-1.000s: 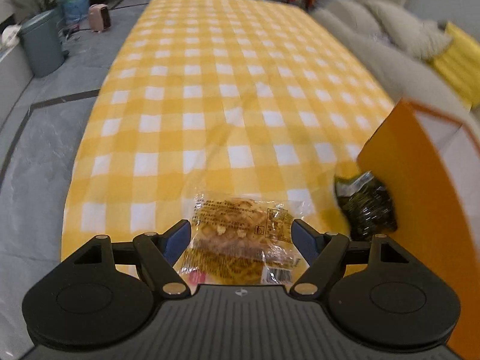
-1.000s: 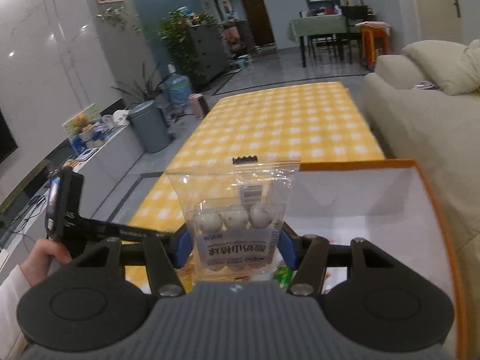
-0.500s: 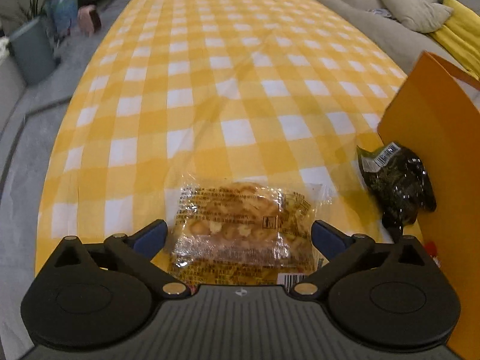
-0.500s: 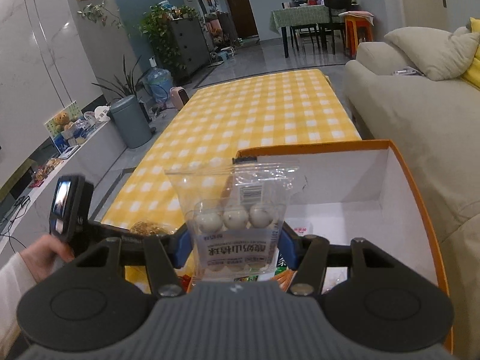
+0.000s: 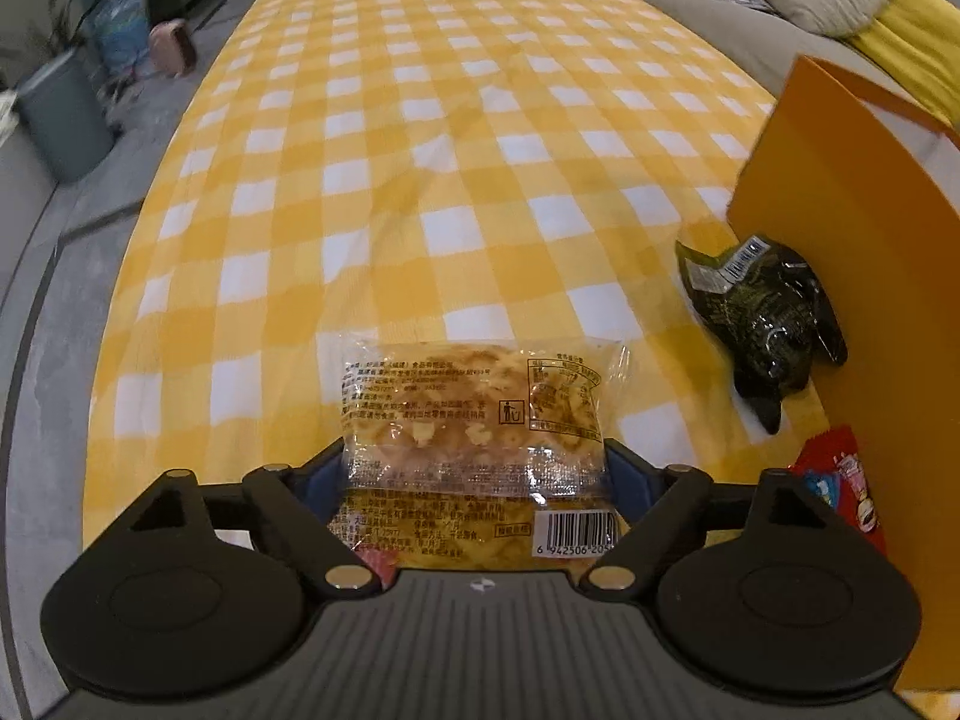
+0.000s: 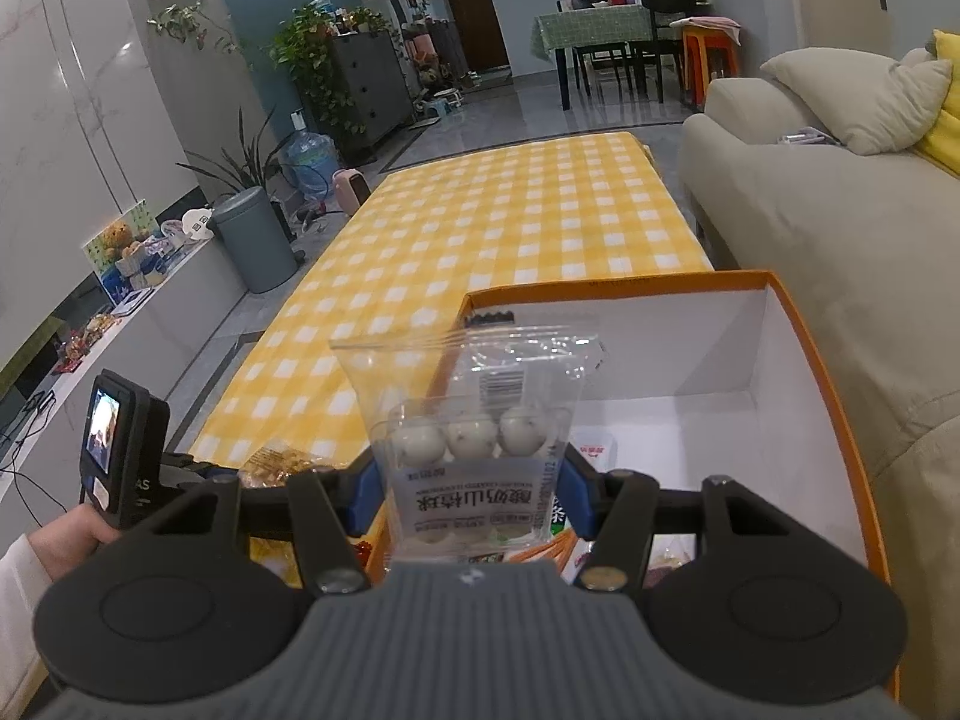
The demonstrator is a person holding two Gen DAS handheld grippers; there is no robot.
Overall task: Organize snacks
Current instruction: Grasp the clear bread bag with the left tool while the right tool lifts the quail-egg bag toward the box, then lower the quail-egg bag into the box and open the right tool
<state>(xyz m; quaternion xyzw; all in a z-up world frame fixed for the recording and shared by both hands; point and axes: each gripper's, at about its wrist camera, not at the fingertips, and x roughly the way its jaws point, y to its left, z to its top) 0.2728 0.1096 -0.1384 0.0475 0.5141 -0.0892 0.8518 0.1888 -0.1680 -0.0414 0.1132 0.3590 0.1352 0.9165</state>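
- The left gripper [image 5: 474, 468] points steeply down at a clear pastry packet [image 5: 474, 414] lying flat on the worktop [image 5: 420, 180]. Its jaws are closing, one blue pad at each side of the packet; whether they already press on the wrapper I cannot tell.
- The right gripper [image 6: 468, 498] has its jaws clamped on a clear bag of white candy balls [image 6: 474, 438] — held upright above the near edge of the orange box [image 6: 804, 324].
- Just right of the pastry packet, a red snack wrapper [image 5: 840, 480] lies against the foot of the box wall.
- A little farther on, a dark green snack packet [image 5: 762, 324] leans against the same orange wall.
- Inside the box — white within — a few packets lie on the floor below the bag.
- At the left edge of the right wrist view, a hand [image 6: 66, 546] in a white sleeve holds the left gripper's handle.
- Beyond, the yellow checked cloth runs on bare, with a beige sofa [image 6: 810, 210] along its right.
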